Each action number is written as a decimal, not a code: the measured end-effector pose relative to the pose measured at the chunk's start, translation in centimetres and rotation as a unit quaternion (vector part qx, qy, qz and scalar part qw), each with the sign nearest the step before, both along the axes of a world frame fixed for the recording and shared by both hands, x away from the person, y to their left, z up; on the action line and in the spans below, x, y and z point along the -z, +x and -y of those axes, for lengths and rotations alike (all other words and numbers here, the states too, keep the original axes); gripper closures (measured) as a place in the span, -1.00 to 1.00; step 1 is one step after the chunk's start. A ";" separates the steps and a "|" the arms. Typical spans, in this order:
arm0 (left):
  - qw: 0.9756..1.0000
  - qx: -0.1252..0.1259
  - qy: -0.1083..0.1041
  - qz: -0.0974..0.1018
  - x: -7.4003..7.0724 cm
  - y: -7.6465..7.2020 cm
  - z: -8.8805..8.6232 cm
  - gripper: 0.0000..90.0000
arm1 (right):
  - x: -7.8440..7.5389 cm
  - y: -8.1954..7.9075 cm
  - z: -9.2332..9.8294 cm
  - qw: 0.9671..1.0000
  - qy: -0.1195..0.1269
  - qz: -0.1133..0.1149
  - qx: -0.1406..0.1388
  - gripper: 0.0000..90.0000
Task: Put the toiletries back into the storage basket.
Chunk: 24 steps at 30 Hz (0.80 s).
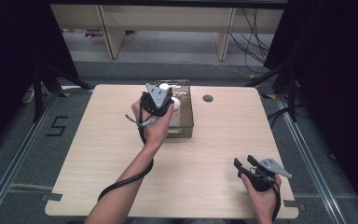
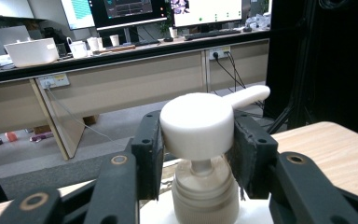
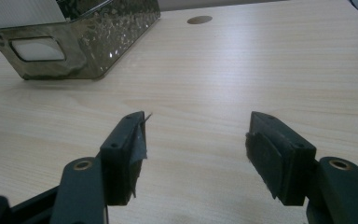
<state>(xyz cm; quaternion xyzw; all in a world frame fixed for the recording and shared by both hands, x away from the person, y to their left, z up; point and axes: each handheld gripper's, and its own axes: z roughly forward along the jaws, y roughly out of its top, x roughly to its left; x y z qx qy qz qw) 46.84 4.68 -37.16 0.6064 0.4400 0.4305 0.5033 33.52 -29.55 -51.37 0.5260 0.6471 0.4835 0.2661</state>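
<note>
My left gripper [image 1: 166, 99] is over the clear smoky plastic bin [image 1: 184, 126] at the table's far middle. In the left gripper view its jaws are closed on the white pump head [image 2: 197, 125] of a white bottle [image 2: 206, 198], with the nozzle pointing away to the right. The bottle's white top [image 1: 175, 103] peeks out beside the gripper in the high view. My right gripper [image 1: 245, 164] rests near the front right of the table, held in a hand. Its jaws stand wide apart [image 3: 198, 149] with only bare tabletop between them.
The light wooden table [image 1: 121, 163] has a round cable hole [image 1: 208, 98] right of the bin. In the right gripper view the bin [image 3: 102, 32] lies ahead to the left, with a handle cut-out. Desk legs and cables stand beyond the far edge.
</note>
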 end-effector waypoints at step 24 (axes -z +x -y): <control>0.998 0.054 -0.025 -0.027 1.4 -3.0 -3.3 -0.23 | 0.0 0.0 0.0 1.000 -0.001 0.002 0.003 -0.15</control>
